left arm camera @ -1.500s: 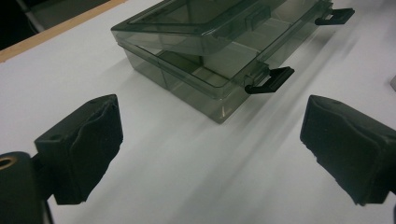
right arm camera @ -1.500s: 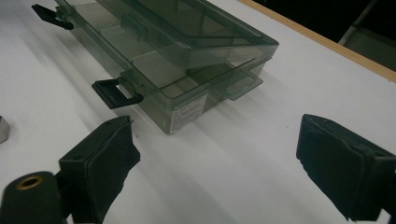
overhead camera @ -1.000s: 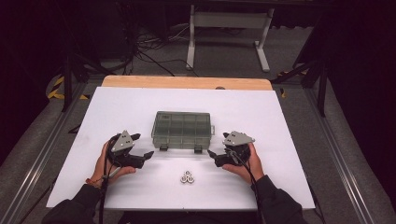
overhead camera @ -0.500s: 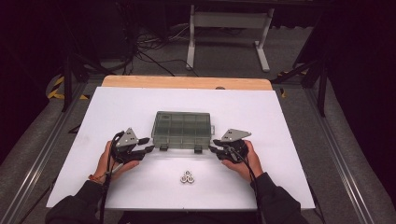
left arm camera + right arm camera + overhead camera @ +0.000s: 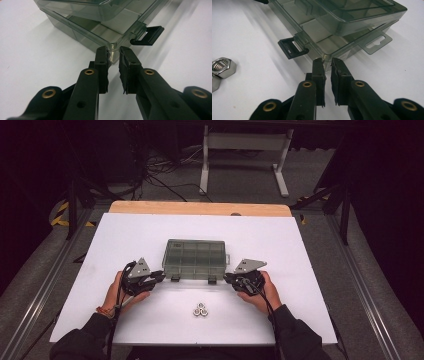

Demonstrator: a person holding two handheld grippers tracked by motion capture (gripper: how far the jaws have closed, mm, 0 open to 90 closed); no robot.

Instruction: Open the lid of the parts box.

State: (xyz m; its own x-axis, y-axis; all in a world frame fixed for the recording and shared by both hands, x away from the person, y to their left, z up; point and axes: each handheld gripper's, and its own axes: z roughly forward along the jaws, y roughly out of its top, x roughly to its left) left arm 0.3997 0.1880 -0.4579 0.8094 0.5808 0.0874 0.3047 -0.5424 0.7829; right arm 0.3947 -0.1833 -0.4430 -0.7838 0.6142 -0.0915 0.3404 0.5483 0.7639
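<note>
A clear, smoke-tinted compartment box (image 5: 196, 259) sits near the middle of the white table top (image 5: 310, 270), its lid closed and its inner dividers visible through the plastic. Two black latches (image 5: 175, 278) hang unfastened along its near edge, and a flat hang tab (image 5: 375, 43) projects from its right end. The left gripper (image 5: 113, 53) rests at the box's near left corner; its jaws have just been closing and now pinch the corner edge of the box between them. The right gripper (image 5: 327, 62) rests at the near right corner in the same manner, its jaws having just been closing and now clamping that corner, just beside one open latch. Both hands lie on the table top. Three steel nuts (image 5: 200, 309) lie clustered on the table top, near the box's front edge and between the two hands.
</note>
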